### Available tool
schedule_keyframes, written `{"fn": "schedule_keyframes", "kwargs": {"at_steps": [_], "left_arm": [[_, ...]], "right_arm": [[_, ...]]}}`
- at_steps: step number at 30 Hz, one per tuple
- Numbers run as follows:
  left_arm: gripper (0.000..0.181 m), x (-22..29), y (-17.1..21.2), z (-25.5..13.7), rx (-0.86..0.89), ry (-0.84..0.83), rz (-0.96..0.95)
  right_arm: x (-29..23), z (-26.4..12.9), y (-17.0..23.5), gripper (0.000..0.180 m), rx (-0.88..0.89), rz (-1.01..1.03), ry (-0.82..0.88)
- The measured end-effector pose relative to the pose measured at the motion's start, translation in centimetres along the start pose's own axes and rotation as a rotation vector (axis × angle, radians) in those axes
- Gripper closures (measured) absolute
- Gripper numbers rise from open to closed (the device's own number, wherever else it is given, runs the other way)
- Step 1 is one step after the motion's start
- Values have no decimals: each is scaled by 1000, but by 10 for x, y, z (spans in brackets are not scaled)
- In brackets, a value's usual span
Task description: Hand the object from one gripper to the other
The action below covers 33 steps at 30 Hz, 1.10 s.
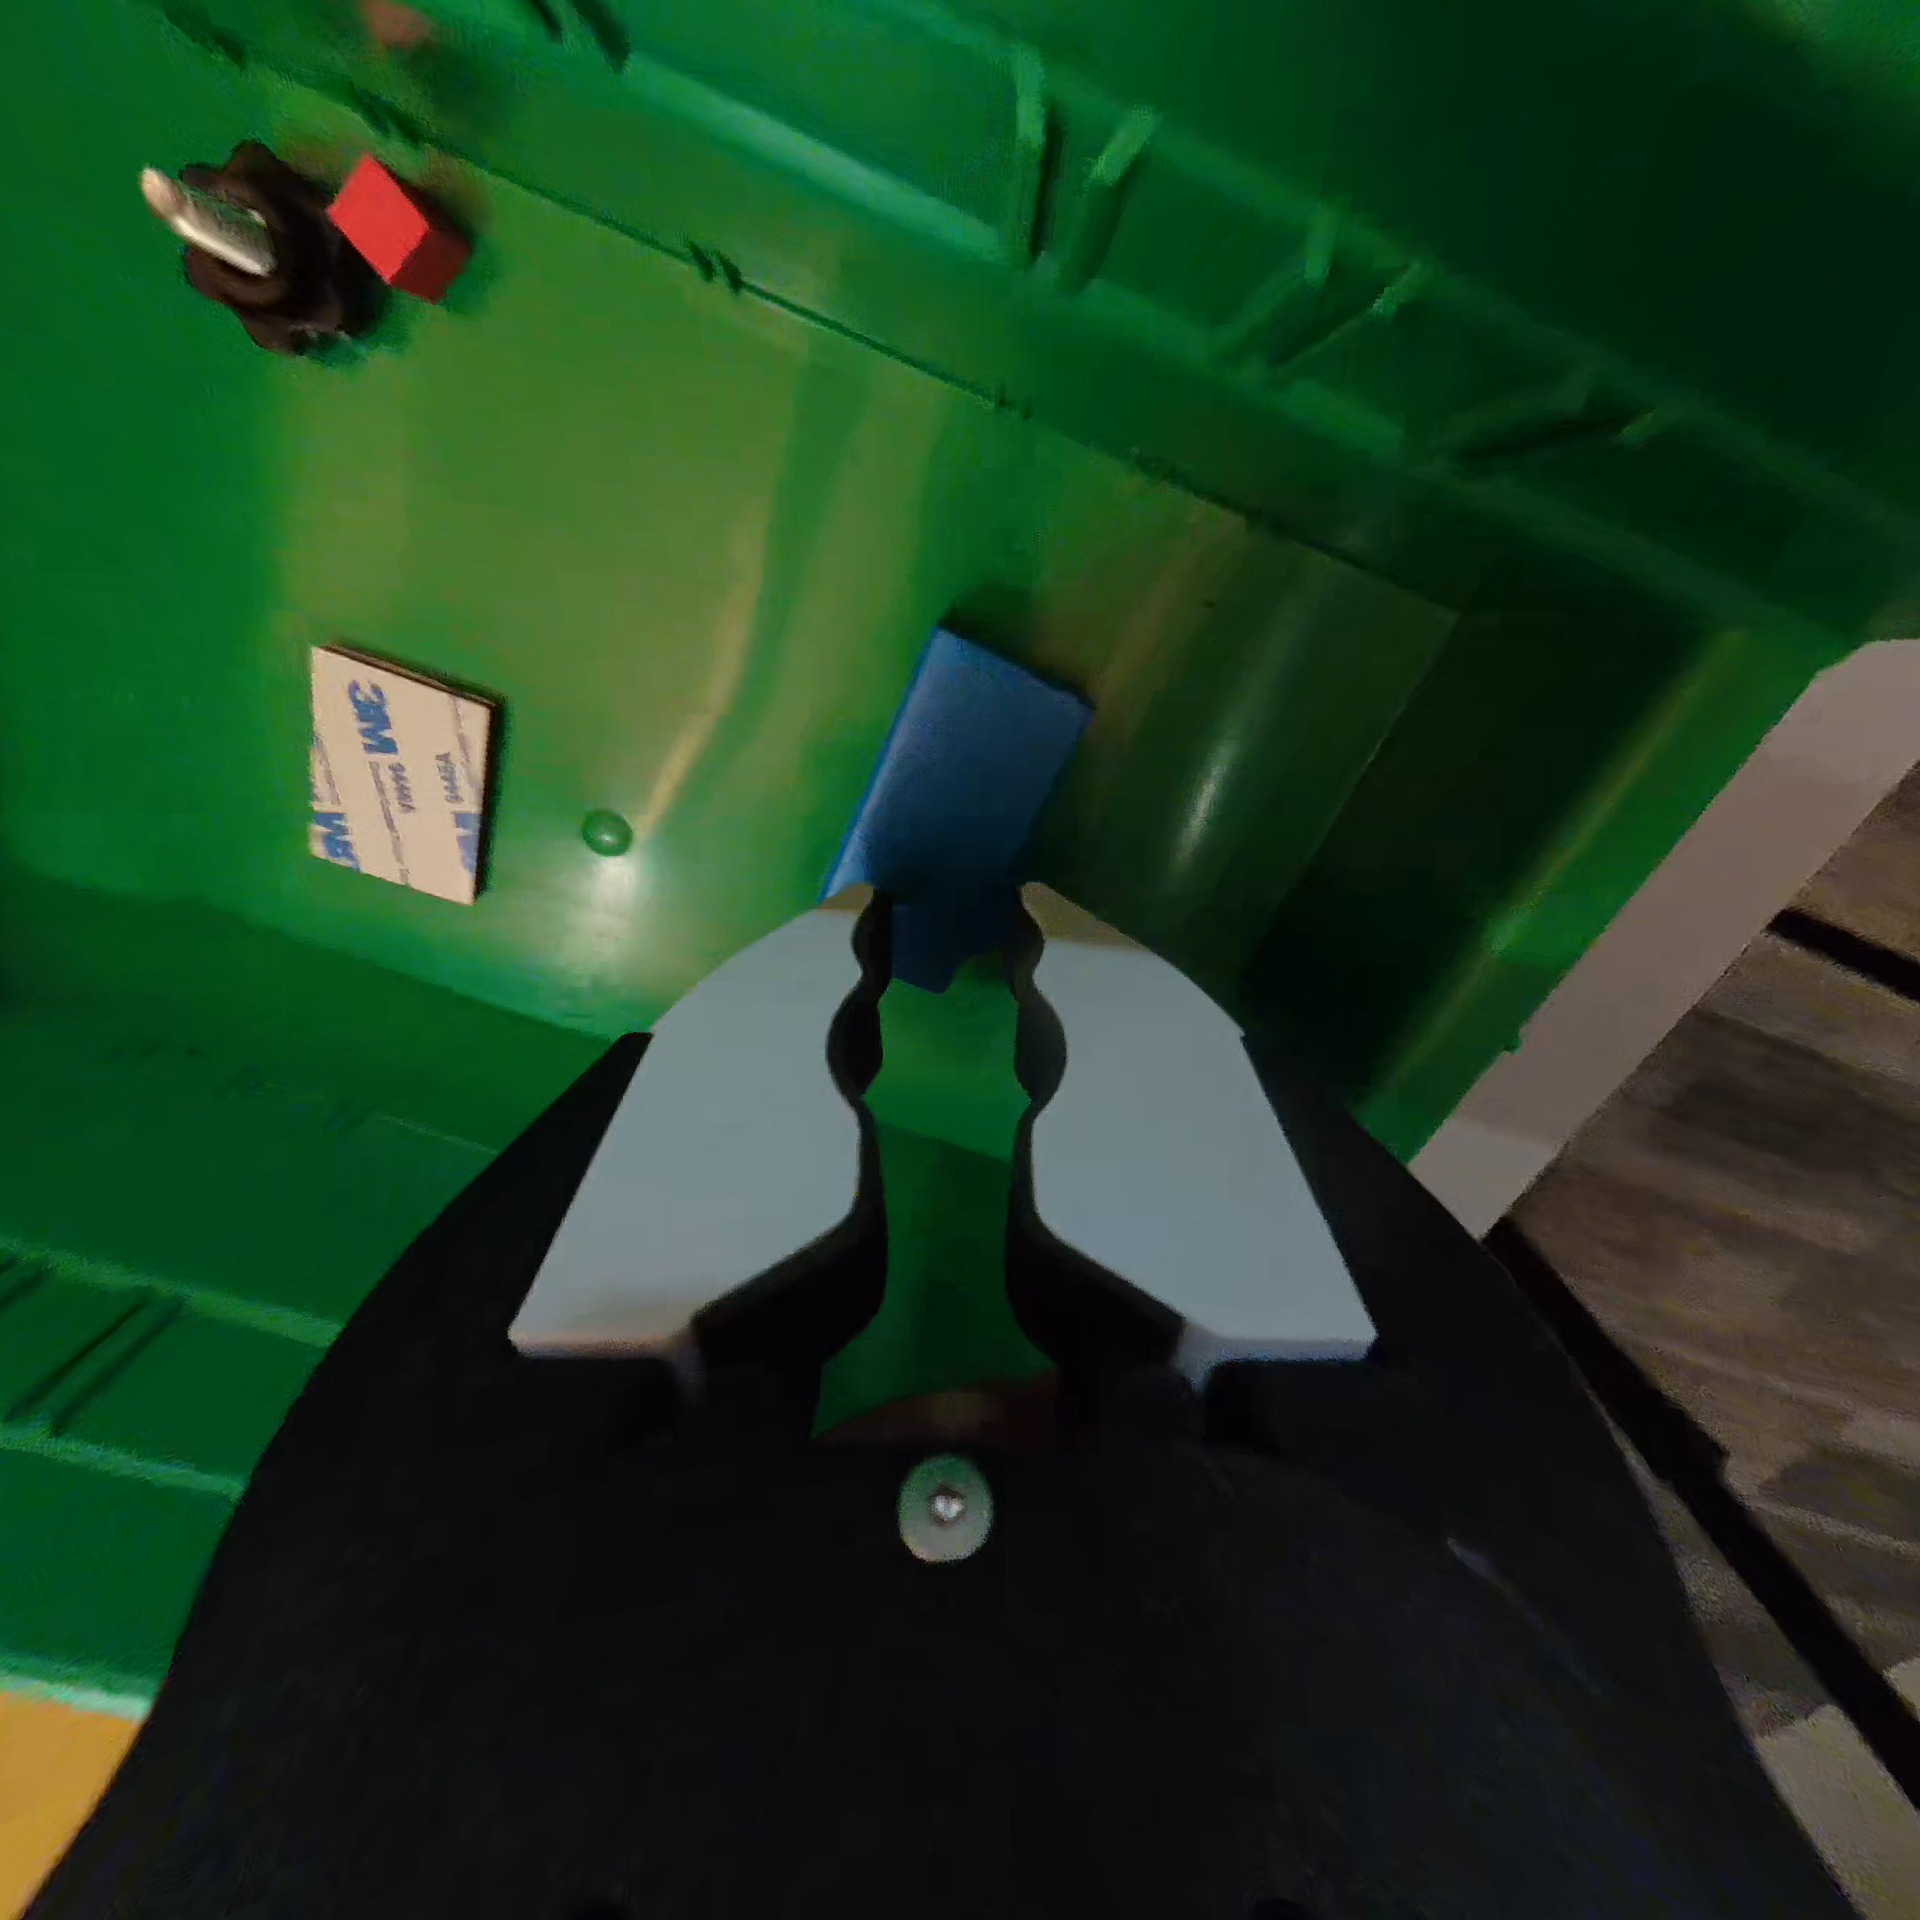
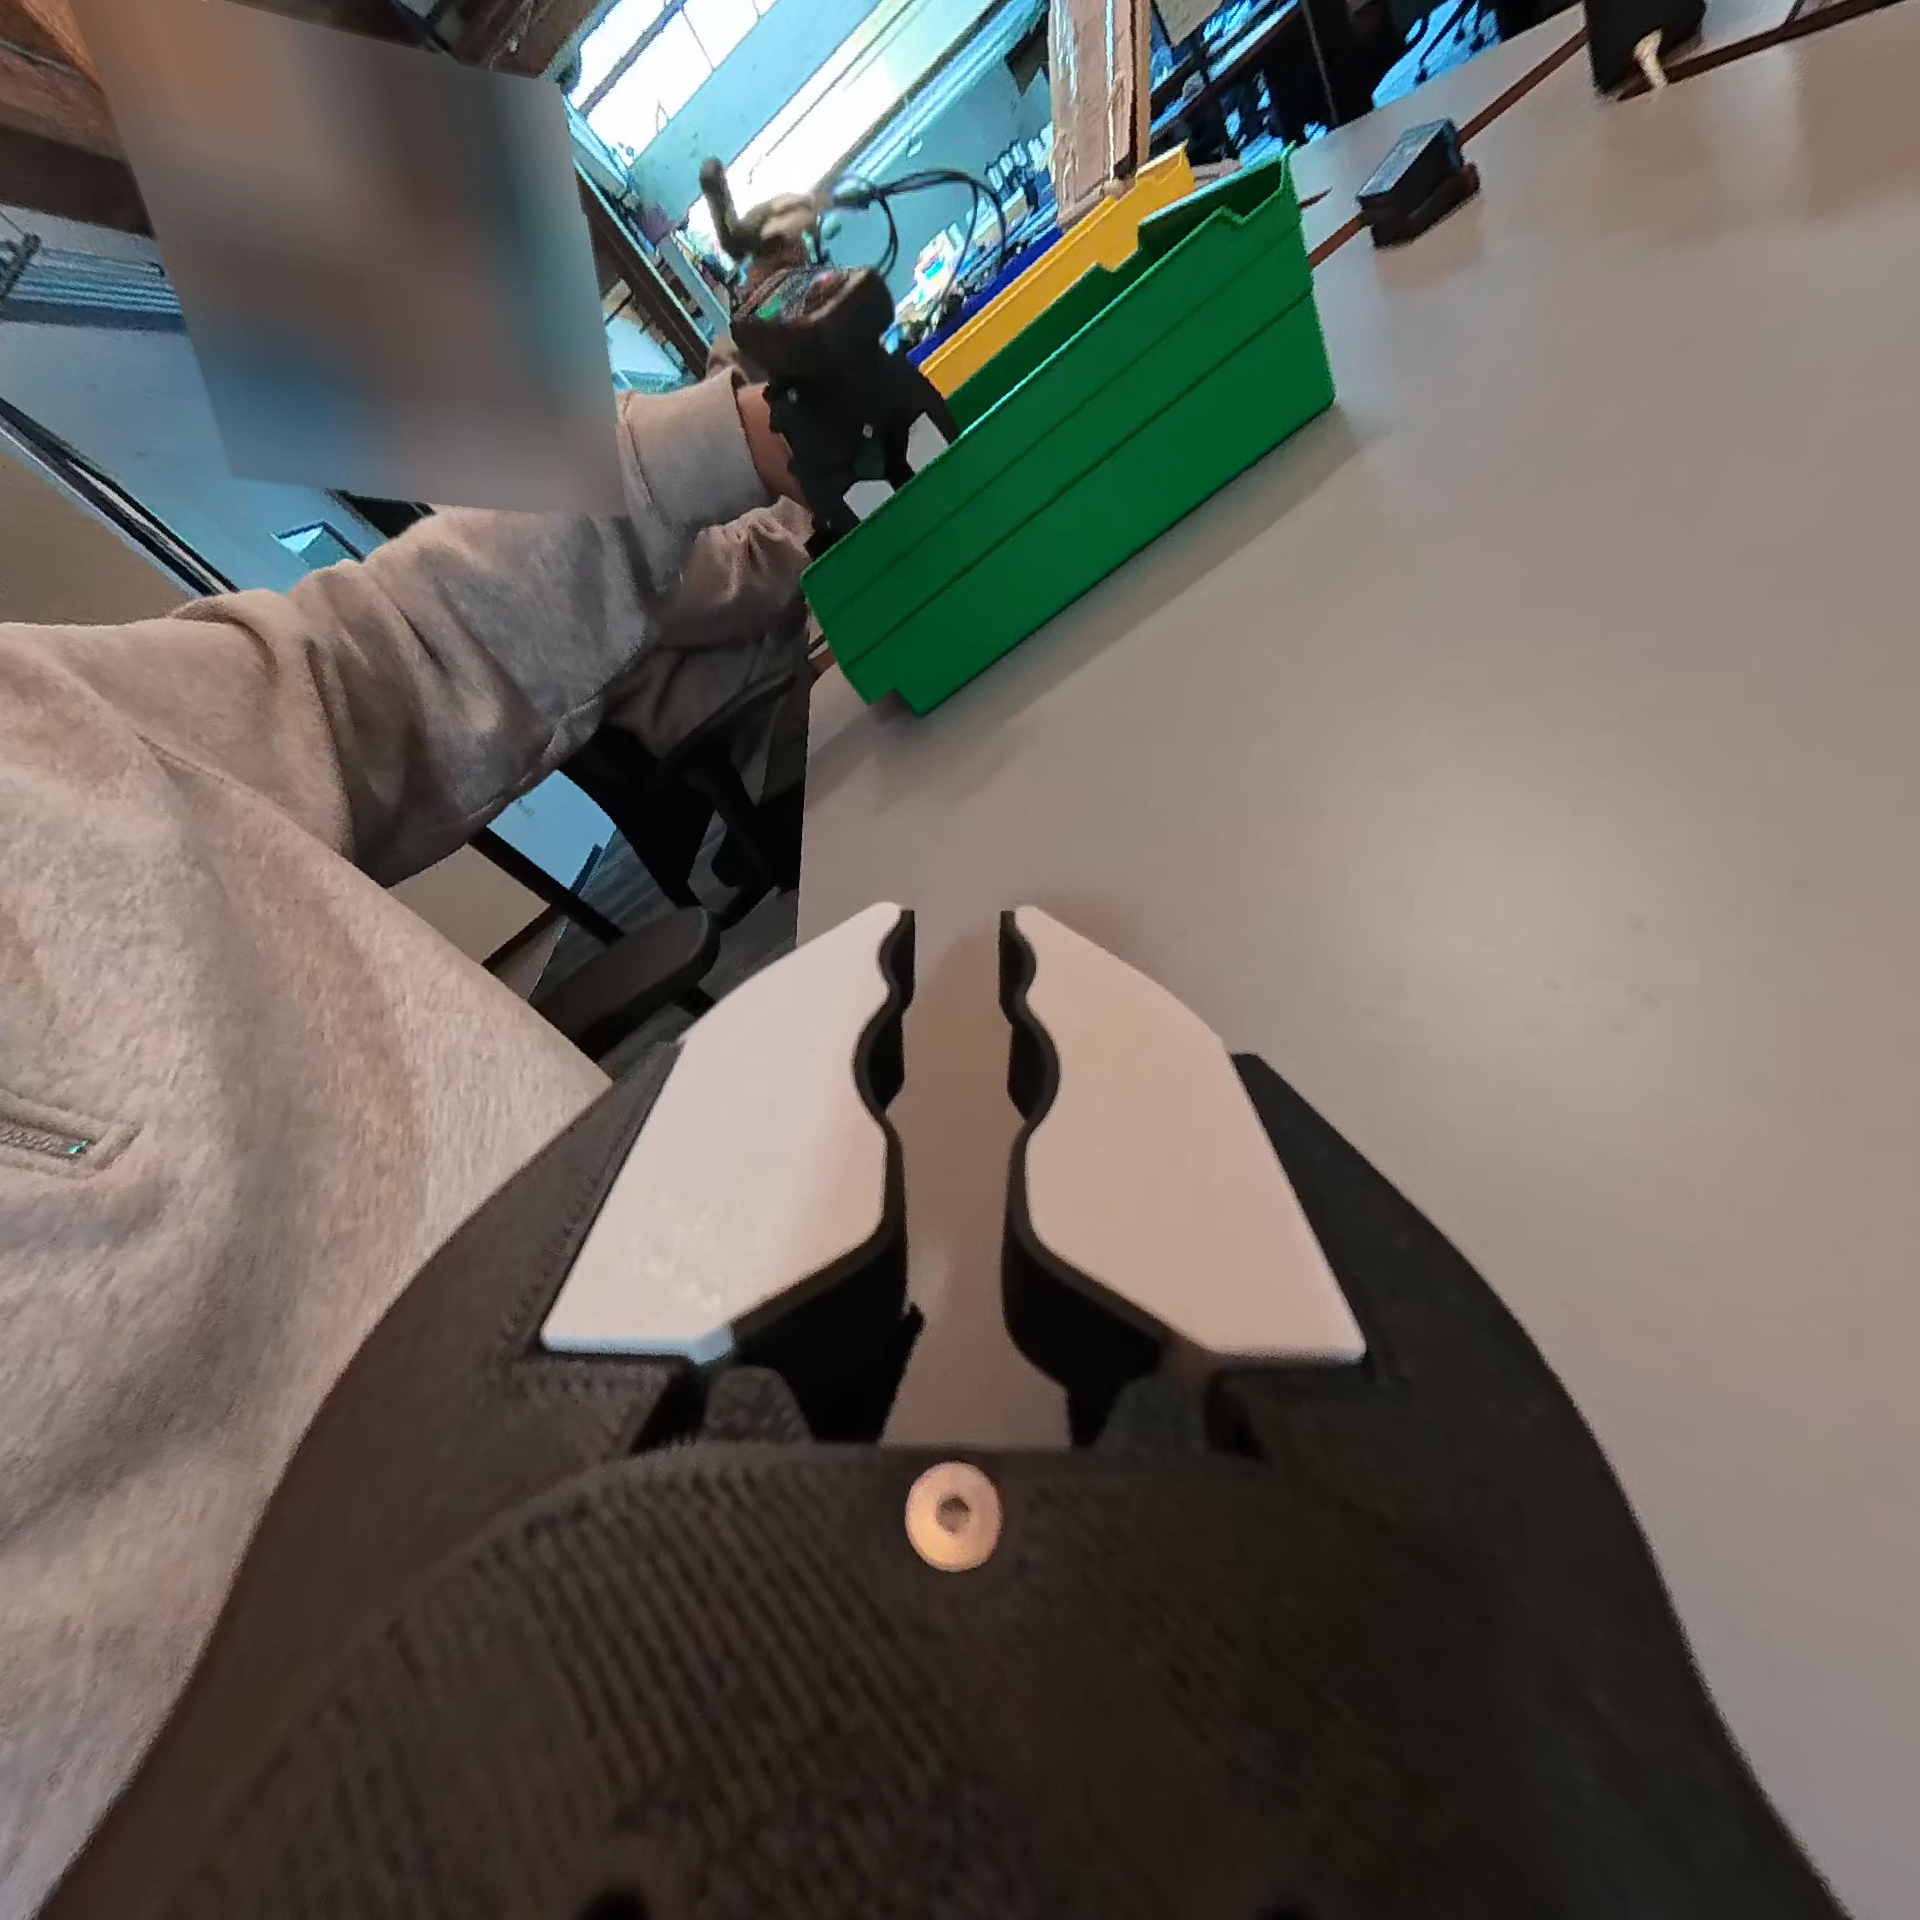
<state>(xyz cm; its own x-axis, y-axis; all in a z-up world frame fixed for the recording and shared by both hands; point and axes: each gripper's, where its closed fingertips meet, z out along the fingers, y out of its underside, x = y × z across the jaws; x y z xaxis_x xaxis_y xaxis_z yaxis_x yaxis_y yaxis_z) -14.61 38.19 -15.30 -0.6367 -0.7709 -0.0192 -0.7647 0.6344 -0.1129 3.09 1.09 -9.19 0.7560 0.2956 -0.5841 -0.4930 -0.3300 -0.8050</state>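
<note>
Left gripper [image 1: 943, 902] inside green bin [image 1: 1351, 436], fingertips straddling near end of blue block [image 1: 961, 790]; whether jaws actually pinch it cannot be told. Block lies on bin floor near right-hand wall, long axis running straight ahead from gripper. Right gripper [image 2: 956, 925] released, nothing between fingers, hovering over table [image 2: 1558, 727], well apart from bin [image 2: 1091, 499]. Left clearly nearer. Block's near end hidden behind fingertips; bin contents unseen from right wrist view; left view motion-blurred.

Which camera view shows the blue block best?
The left wrist view: the blue block lies on the green bin floor, its near end between the left gripper fingers. The right wrist view shows none of it, only the bin's outside.
</note>
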Motion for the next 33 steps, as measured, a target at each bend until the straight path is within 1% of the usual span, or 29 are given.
{"fn": "schedule_keyframes", "kwargs": {"at_steps": [2, 4, 6, 9, 10, 11, 12, 14, 15, 18, 19, 21, 23, 25, 27, 29, 30, 33], "left_arm": [[147, 4, 2, 1, 32, 32, -41], [130, 1, 1, 1, 63, -6, -23], [115, -3, 3, 3, 43, -47, -3], [110, -4, 6, 14, 3, -51, 16], [113, -4, 5, 16, 4, -44, 27], [121, -5, 1, 16, 19, -41, 18], [142, -7, -1, 15, 27, -41, 21], [144, -5, -4, 13, 39, -17, 19], [145, -7, -4, 10, 39, -32, 14], [146, -21, -9, -10, 91, -155, 5], [146, -27, -13, -23, 136, -207, -11], [146, -40, -29, -58, 281, -330, -50], [146, -44, -53, -101, 494, -432, -110], [146, -33, -86, -142, 742, -476, -155], [146, -16, -120, -175, 943, -504, -180], [147, 8, -158, -194, 1107, -484, -197], [147, 22, -179, -199, 1185, -444, -208], [147, 73, -246, -195, 1401, -211, -221]], "right_arm": [[1, 2, 2, 165, -15, 17, -7], [3, 2, 2, 166, -16, 42, -14], [5, 2, 0, 166, -5, 71, -22], [6, 0, -3, 166, 26, 98, -35], [6, 0, -4, 166, 34, 101, -35], [6, -1, -5, 166, 39, 100, -34], [6, -1, -5, 165, 44, 99, -33], [6, -2, -6, 165, 50, 95, -32], [6, -2, -6, 165, 51, 93, -32], [5, -2, -6, 165, 55, 92, -36], [5, -2, -6, 165, 57, 95, -40], [4, -2, -7, 165, 61, 104, -50], [2, -1, -7, 165, 65, 108, -63], [-1, 0, -7, 165, 62, 98, -73], [-6, 1, -6, 165, 54, 80, -83], [-13, 3, -5, 165, 43, 53, -93], [-16, 3, -5, 164, 39, 36, -97], [-27, 1, -8, 160, 48, -60, -87]]}}
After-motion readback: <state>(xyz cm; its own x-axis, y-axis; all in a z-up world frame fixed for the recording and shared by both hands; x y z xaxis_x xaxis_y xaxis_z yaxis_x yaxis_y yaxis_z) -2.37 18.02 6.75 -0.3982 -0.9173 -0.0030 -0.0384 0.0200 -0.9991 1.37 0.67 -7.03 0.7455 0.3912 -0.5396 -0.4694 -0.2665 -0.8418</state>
